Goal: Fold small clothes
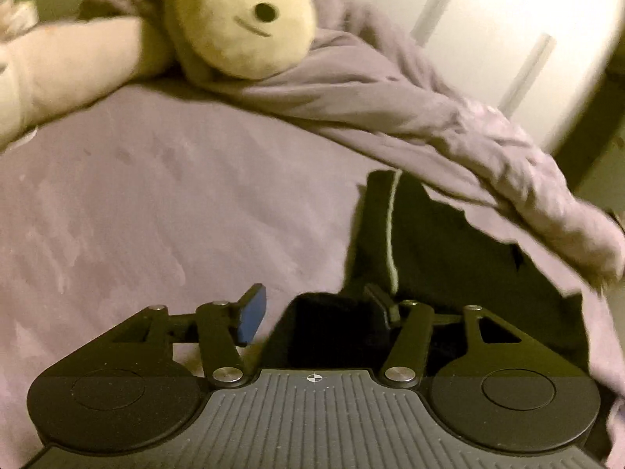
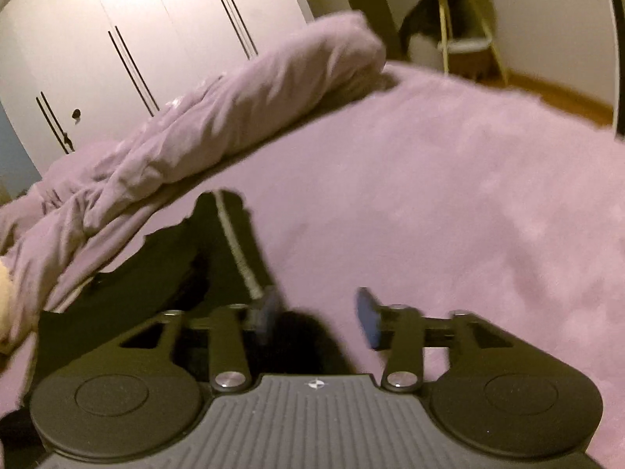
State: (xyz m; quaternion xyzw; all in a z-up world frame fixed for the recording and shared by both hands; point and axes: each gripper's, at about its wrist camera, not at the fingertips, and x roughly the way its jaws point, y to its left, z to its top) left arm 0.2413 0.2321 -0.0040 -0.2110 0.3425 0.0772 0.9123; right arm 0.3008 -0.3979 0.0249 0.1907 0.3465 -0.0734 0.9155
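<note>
So far I judge one fold is down and more may be left. My left gripper (image 1: 316, 314) has its jaws apart, the blue pad (image 1: 252, 318) clear on one side and the other finger sitting over dark cloth; nothing is pinched that I can see. My right gripper (image 2: 316, 318) is likewise apart, with a dark lump of cloth showing between the fingers, but the pads do not seem to press on it; blur there makes me unsure.

The garment (image 1: 429, 250) is black with a thin pale stripe (image 1: 390, 234) and lies on the bed (image 1: 156, 195), right in front of both grippers. Its far side is tucked just under the edge of the rumpled duvet (image 1: 429, 117). From the right view the garment (image 2: 187, 269) looks like a long, narrow doubled shape, so I take it as folded lengthwise. A plush toy (image 1: 242, 19) lies well apart at the head of the bed.

Left to do, as I see it: fold the length across and clear it from the duvet.
</note>
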